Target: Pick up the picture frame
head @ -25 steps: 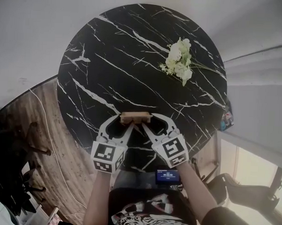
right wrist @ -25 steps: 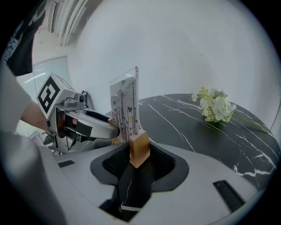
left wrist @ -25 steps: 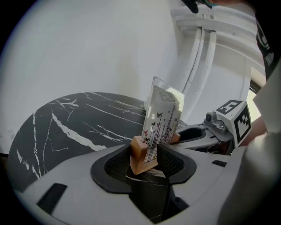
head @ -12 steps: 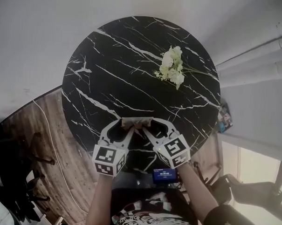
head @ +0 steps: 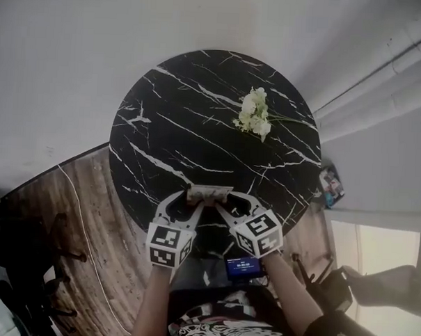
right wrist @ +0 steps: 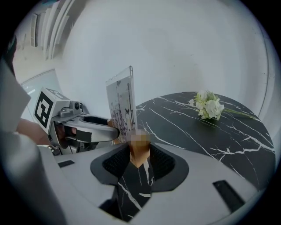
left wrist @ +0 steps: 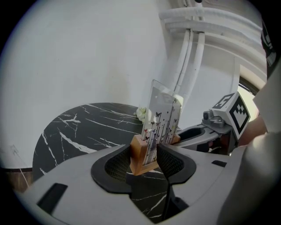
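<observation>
Picture frame (head: 208, 194) has just lifted off the table (head: 163, 127), its base clamped in left gripper (left wrist: 147, 159) and right gripper (right wrist: 139, 159); pickup seems achieved

From above the picture frame (head: 208, 194) shows only its top edge; left gripper (head: 193, 203) and right gripper (head: 223, 206) cover the surface's (head: 163, 127) near rim; the small screen's (head: 244, 265) text is unreadable

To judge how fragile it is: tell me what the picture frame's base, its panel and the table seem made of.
Base: looks like wood, matt orange-brown, with plain cut faces.
Panel: probably clear acrylic or glass, since it has glossy, see-through edges round a printed card.
Table: black marble or a marble-look top, smooth, with white veins.
</observation>
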`<state>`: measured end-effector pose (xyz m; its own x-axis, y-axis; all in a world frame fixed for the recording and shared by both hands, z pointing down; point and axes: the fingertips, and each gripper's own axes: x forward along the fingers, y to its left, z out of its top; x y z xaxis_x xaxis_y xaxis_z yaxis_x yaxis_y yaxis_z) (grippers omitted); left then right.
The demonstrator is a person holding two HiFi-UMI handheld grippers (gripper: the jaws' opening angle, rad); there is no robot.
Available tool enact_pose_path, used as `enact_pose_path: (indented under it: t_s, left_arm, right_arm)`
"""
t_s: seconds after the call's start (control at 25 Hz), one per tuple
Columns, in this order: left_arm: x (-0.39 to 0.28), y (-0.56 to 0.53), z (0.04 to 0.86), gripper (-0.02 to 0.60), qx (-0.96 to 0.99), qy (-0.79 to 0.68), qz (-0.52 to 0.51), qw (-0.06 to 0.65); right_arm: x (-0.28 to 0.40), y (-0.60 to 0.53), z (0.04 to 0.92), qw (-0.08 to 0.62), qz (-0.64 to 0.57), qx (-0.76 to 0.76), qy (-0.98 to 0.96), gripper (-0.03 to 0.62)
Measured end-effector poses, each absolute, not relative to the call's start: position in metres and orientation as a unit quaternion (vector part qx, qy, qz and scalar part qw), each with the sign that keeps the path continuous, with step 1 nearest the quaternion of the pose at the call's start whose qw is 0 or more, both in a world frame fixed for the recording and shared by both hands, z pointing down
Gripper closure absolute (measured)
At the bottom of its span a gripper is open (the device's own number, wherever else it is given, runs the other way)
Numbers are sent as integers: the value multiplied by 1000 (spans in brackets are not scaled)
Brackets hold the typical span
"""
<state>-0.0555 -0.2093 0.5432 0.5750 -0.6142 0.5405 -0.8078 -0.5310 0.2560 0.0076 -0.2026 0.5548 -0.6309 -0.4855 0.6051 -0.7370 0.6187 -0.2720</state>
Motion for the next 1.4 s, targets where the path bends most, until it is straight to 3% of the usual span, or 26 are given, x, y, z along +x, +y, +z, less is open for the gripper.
enact_pose_path:
  t_s: [1.4]
  left_arm:
    - [-84,-180,480,387,849,-393,179,303]
  right_arm:
    - [-19,-170,481,233,240,406,-851,454]
